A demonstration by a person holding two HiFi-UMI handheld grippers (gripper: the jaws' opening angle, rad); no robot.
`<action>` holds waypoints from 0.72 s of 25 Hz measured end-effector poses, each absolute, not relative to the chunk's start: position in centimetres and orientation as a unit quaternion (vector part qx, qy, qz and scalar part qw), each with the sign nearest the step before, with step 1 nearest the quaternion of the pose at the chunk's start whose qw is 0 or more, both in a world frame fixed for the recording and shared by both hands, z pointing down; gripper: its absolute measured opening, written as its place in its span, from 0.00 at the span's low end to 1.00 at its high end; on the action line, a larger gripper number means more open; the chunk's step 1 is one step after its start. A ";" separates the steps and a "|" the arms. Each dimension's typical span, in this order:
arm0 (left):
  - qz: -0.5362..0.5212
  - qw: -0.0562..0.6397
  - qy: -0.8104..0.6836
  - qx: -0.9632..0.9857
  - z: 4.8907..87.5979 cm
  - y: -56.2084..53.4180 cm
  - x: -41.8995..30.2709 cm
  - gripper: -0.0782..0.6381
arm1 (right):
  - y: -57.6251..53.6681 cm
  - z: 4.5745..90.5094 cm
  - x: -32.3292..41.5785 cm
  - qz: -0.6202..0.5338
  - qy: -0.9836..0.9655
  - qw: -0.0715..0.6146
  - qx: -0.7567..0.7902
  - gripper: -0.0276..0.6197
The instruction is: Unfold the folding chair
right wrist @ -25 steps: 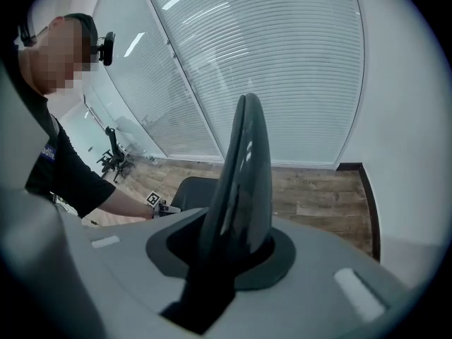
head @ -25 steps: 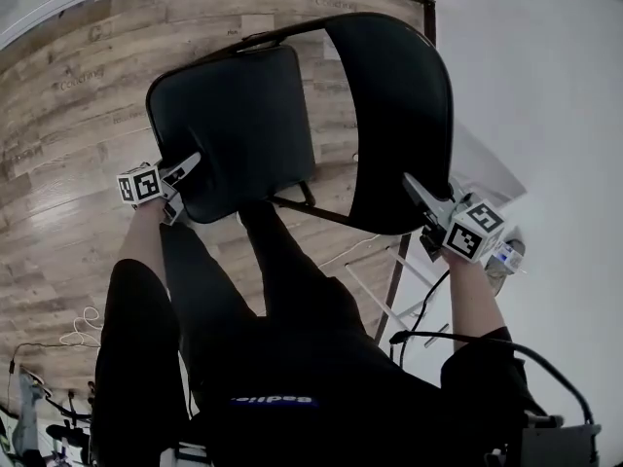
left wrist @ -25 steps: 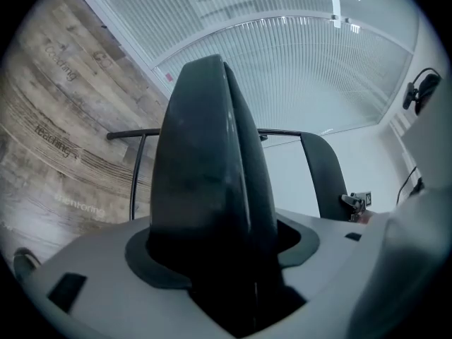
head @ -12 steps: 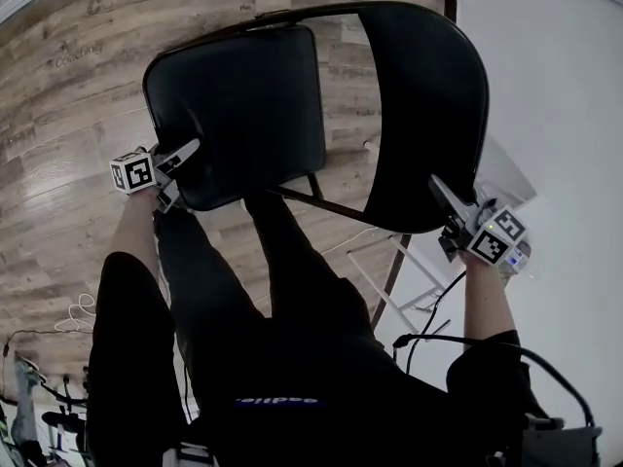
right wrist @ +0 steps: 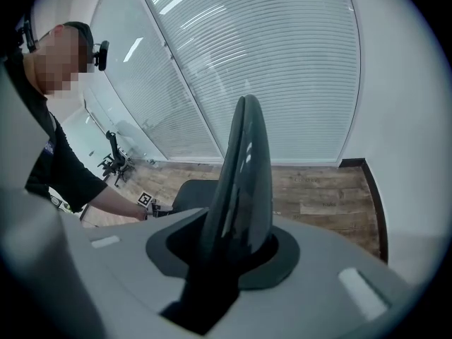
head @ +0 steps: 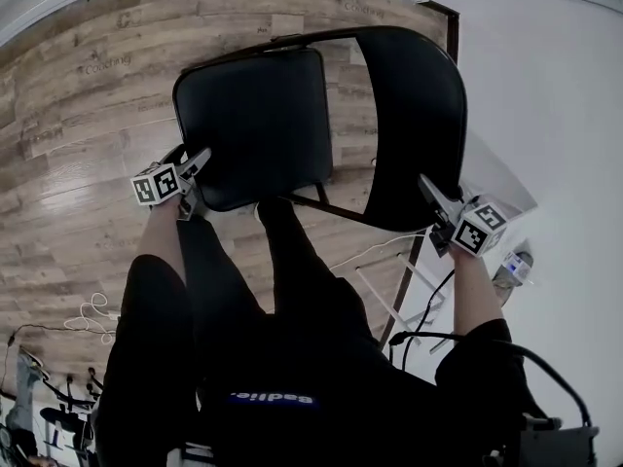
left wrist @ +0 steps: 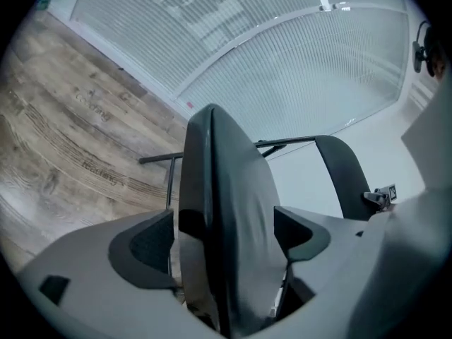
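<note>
The black folding chair stands partly spread, its padded seat (head: 258, 125) at the left and its curved backrest (head: 414, 125) at the right. My left gripper (head: 195, 163) sits at the seat's near left corner. In the left gripper view the seat edge (left wrist: 233, 210) stands between the jaws, which are opening, with gaps showing beside the pads. My right gripper (head: 428, 191) is shut on the backrest's lower edge (right wrist: 244, 175), which fills the gap between its jaws. The seat (right wrist: 191, 189) shows beyond it in the right gripper view.
Wood plank floor (head: 88, 115) lies under the chair. A white wall (head: 555, 95) with a dark baseboard (head: 450, 27) rises at the right. A white wire frame (head: 399, 290) and a cable (head: 83, 314) lie on the floor. The person's black-clad legs (head: 292, 261) stand just behind the chair.
The seat and my left gripper have shifted a little to the right in the head view. My right gripper still grips the backrest at the same spot.
</note>
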State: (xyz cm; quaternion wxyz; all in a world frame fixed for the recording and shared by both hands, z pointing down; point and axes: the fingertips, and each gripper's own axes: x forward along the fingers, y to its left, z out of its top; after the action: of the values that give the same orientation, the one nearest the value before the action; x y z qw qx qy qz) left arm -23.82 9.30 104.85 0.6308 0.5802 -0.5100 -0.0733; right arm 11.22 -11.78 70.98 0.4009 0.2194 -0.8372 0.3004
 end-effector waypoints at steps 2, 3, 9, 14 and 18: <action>-0.068 0.628 -0.514 0.581 102.2 9.7 -24.1 0.70 | -11.9 70.9 11.2 0.300 -0.836 0.403 0.220 0.19; -0.064 0.627 -0.512 0.583 100.8 9.8 -23.8 0.70 | -12.0 70.9 11.3 0.301 -0.835 0.404 0.220 0.19; -0.044 0.615 -0.491 0.615 90.6 9.6 -20.3 0.70 | -11.9 70.8 11.9 0.299 -0.831 0.404 0.238 0.20; -0.023 0.605 -0.452 0.655 80.6 10.3 -15.1 0.70 | -12.2 70.3 12.9 0.331 -0.812 0.397 0.271 0.26; 0.003 0.581 -0.418 0.698 73.1 11.1 -12.2 0.70 | -12.3 69.2 14.0 0.351 -0.794 0.387 0.311 0.34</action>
State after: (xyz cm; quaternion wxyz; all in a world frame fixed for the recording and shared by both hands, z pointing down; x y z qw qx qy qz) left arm -12.15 11.09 73.10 0.5812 0.6983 -0.4177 0.0030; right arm 14.03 -12.30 69.20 0.3870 0.3112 -0.7937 0.3514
